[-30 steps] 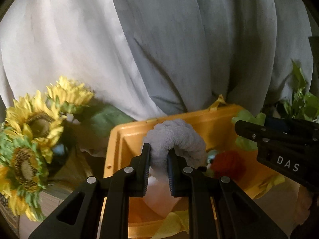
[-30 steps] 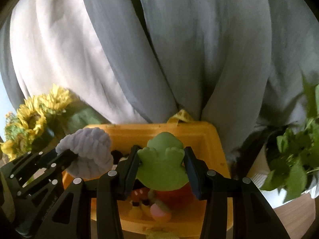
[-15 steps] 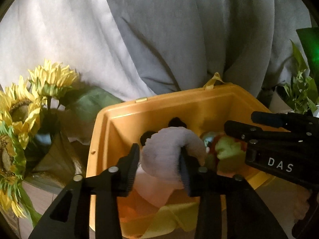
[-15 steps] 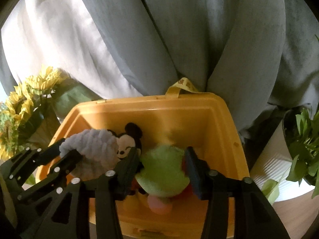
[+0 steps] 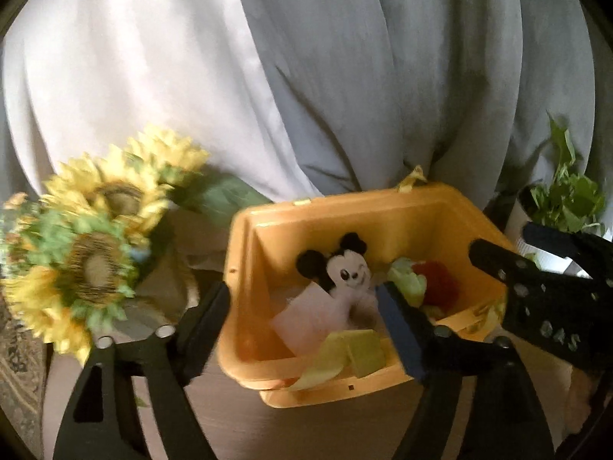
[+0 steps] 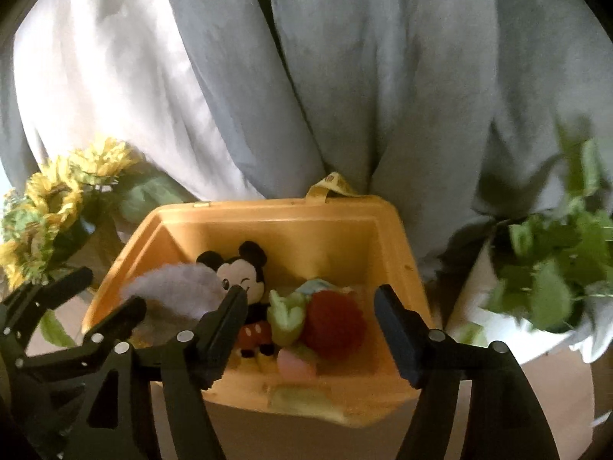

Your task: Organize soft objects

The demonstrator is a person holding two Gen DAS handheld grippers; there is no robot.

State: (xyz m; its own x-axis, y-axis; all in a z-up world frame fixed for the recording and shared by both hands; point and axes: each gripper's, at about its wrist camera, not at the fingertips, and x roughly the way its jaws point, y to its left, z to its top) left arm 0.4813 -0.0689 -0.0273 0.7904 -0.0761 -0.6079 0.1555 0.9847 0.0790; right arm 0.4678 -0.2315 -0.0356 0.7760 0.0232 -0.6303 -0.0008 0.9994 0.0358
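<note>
Left wrist view first: the left gripper (image 5: pixel 302 299) has its jaws spread wide and they've just been opening, nothing pinched between them. One finger sits outside the left wall of the yellow bin (image 5: pixel 245 260), the other pokes in over the bin's contents. Inside the bin, a Mickey Mouse plush (image 5: pixel 346 270) sits about dead center, with a pale lilac fuzzy toy (image 5: pixel 337 306) slumped right below it at 6 o'clock. A green plush (image 5: pixel 408 281) and a red fuzzy ball (image 5: pixel 440 283) lie at 3 o'clock from Mickey, touching each other. A yellow-green folded cloth (image 5: pixel 352 352) sits by the near wall. The right gripper (image 5: pixel 536 291) comes in from 3 o'clock, blurry. Sunflowers (image 5: pixel 92 253) fill the 9 o'clock side, and a leafy potted plant (image 5: pixel 567 207) is at 2 o'clock. Grey curtains (image 5: pixel 345 76) hang behind everything.

Right wrist view: the right gripper (image 6: pixel 310 303) is parted about halfway, also just been opening, empty, hovering over the bin (image 6: pixel 394 245). The green plush (image 6: pixel 285 312) and red ball (image 6: pixel 333 324) lie loose in the bin between the fingers, not touched by the pads. Mickey (image 6: pixel 241 272) is at 10 o'clock from them, with the lilac toy (image 6: pixel 180 287) just beside it. A pink soft thing (image 6: pixel 295 362) sits near the front wall. The left gripper (image 6: pixel 111 287) is at 8 o'clock. The bin rests on a wooden bench (image 6: pixel 548 379).
</note>
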